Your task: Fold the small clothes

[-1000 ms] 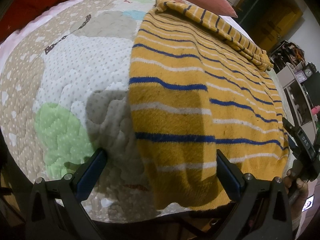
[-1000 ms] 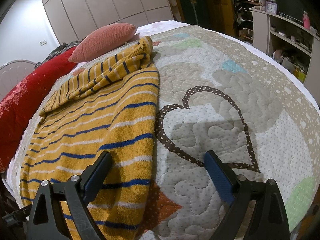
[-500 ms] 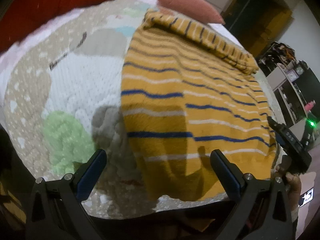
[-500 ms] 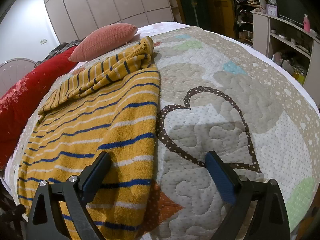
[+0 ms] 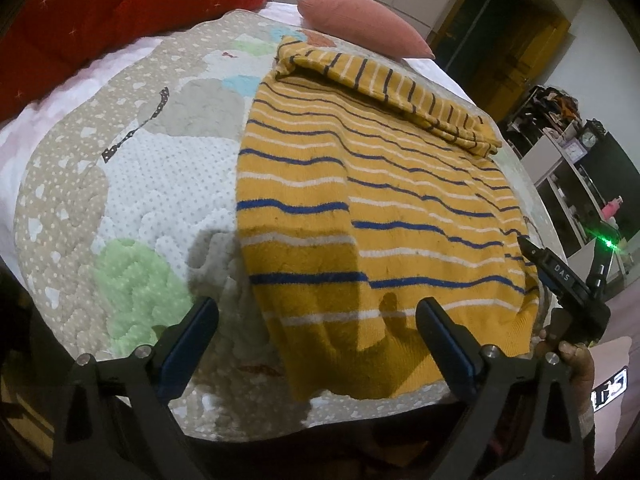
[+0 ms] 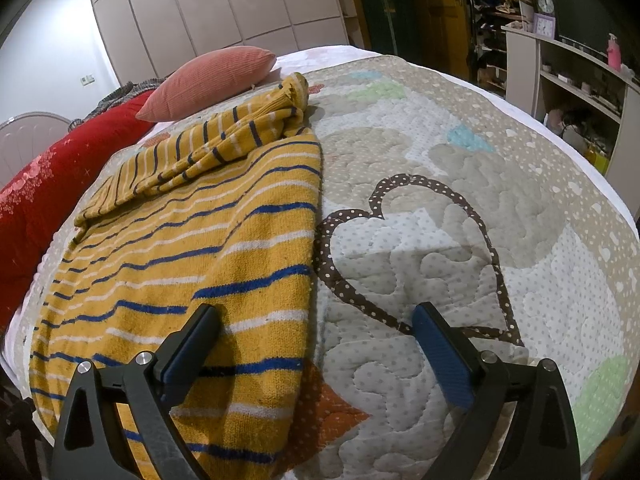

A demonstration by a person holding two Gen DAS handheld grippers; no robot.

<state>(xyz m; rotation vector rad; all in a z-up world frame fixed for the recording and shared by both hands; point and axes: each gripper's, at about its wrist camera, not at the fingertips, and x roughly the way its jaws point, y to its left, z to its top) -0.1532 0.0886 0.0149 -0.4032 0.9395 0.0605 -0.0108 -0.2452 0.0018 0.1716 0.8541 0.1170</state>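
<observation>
A yellow sweater with blue and white stripes (image 5: 380, 216) lies flat on the quilted bedspread (image 5: 152, 184), its sleeves folded across the far end (image 5: 384, 80). My left gripper (image 5: 316, 344) is open and empty, held above the sweater's near hem at its left corner. The sweater also shows in the right wrist view (image 6: 192, 264). My right gripper (image 6: 316, 344) is open and empty above the sweater's right edge near the hem. The right gripper shows in the left wrist view (image 5: 560, 280) at the sweater's right corner.
A pink pillow (image 6: 212, 76) and a red cushion (image 5: 100, 12) lie at the head of the bed. Shelves with a clock (image 6: 560, 52) stand to the right. The quilt's bare part (image 6: 460, 208) spreads right of the sweater.
My left gripper has pulled back and risen, so more of the bed and red cushion shows. My right gripper has barely moved.
</observation>
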